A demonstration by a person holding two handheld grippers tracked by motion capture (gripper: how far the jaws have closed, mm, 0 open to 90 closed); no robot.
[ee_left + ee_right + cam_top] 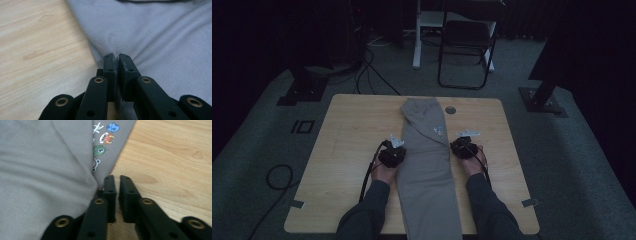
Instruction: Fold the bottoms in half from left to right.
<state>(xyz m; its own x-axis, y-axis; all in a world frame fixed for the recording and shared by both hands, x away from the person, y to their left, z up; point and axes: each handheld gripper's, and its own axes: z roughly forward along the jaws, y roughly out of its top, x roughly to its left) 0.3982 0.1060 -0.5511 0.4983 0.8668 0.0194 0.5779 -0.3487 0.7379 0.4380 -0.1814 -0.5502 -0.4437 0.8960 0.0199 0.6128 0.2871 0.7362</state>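
A grey garment lies folded into a long strip down the middle of the wooden table; a small cartoon print sits near its right edge. My left gripper rests at the strip's left edge. In the left gripper view this gripper is shut on a pinch of the grey fabric, which puckers at the tips. My right gripper is at the strip's right edge. In the right gripper view its jaws stand a narrow gap apart over bare wood, with the garment just beside the left jaw and the print ahead.
A round cable hole sits in the table's far side, right of the garment's top. Beyond the table stand a black folding chair and a white desk leg. Dark stand bases flank the table; a cable loops on the carpet.
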